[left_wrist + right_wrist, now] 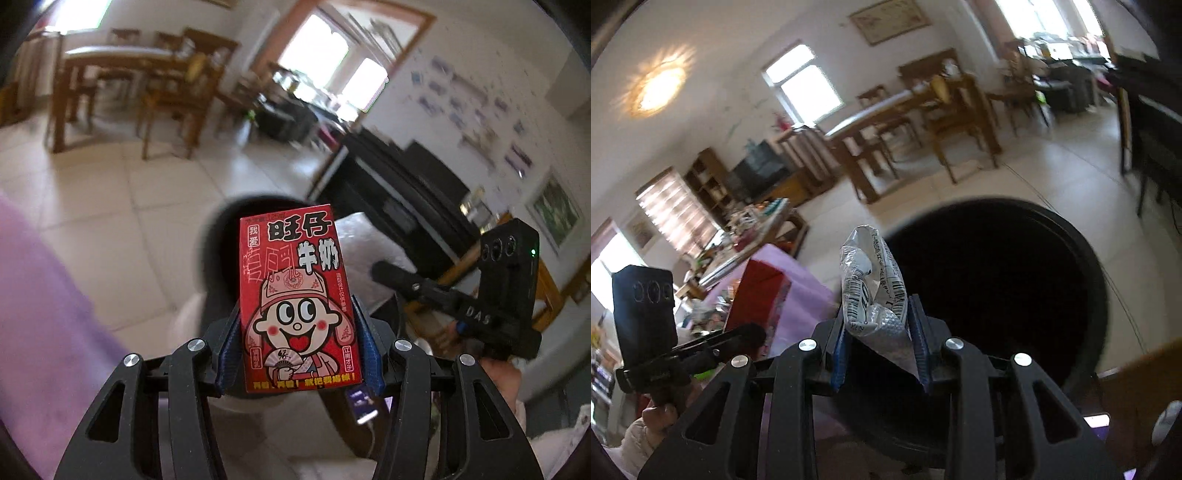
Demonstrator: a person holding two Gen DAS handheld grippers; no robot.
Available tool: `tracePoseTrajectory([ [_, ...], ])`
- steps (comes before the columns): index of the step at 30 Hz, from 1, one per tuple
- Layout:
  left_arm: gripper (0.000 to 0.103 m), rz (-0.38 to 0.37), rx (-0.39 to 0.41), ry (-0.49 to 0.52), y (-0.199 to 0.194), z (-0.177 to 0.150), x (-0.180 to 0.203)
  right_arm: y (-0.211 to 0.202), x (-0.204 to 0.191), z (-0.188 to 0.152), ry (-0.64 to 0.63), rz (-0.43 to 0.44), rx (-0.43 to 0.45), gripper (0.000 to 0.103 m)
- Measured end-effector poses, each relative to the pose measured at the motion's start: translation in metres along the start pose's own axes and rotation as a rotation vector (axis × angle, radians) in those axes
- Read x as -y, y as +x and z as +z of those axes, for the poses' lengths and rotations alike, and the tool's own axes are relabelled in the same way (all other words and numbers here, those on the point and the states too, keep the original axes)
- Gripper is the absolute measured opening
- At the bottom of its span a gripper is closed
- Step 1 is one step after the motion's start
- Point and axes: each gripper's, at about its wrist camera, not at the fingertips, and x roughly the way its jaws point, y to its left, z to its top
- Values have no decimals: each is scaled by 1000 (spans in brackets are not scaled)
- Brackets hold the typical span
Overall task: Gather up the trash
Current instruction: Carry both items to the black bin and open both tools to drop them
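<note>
room: tiled floor [110, 192], wooden dining table [110, 59] and chairs far off, all blurred
bin: round black trash bin [997, 288] on the floor, mouth open and dark; nothing readable inside it. In the right wrist view it fills the space just behind the wrapper; in the left wrist view only its dark rim [221, 236] shows behind the carton
purple cloth: purple cover [801, 288] on the surface beside the bin, edge of it also at the left of the left wrist view; clutter on another surface further back, too blurred to name
left tongs: left tongs [295, 354] clamped on a red milk carton [295, 291], blue pads pressed on both its narrow sides, carton upright, printed face to the camera
right tongs: right tongs [877, 339] pinched on a crumpled silver wrapper [873, 291], barcode print showing, top of it sticking up past the pads
carton position: in the air, in line with the bin; whether it is over the mouth I cannot tell
wrapper position: in the air, at the near edge of the bin mouth
done: both pieces picked up and carried to the bin, judging by where they hang
left: neither is dropped yet; both tongs must let go over the mouth
more trash: cannot tell if any remains on the surfaces
</note>
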Motion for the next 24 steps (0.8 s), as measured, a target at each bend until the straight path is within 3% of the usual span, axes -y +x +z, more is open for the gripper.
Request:
tracePoseTrajectory([
  [6,53,32,-63,14,85,8,19,23,38,-12,49,5,-18,30],
  [10,55,81,-79,27,102,11,34,19,54,-23,54,11,-22,33],
  [11,58,80,-80,28,73,14,28,16,57,-24,57,15,-22,33],
  [12,69,93,-82,34,71,16,29,12,57,-26,54,26,-16,35],
  [14,85,125,-60,53,55,17,34,4,54,-28,39,35,4,51],
  [15,90,140,-41,70,46,15,37,0,58,-32,26,35,16,71],
  [16,91,143,-30,83,42,14,40,-3,52,-31,10,18,33,99],
  [19,98,151,13,122,26,15,48,-7,51,-30,2,17,67,98],
  [24,98,185,80,214,-4,7,58,-11,49,-26,-7,50,91,98],
])
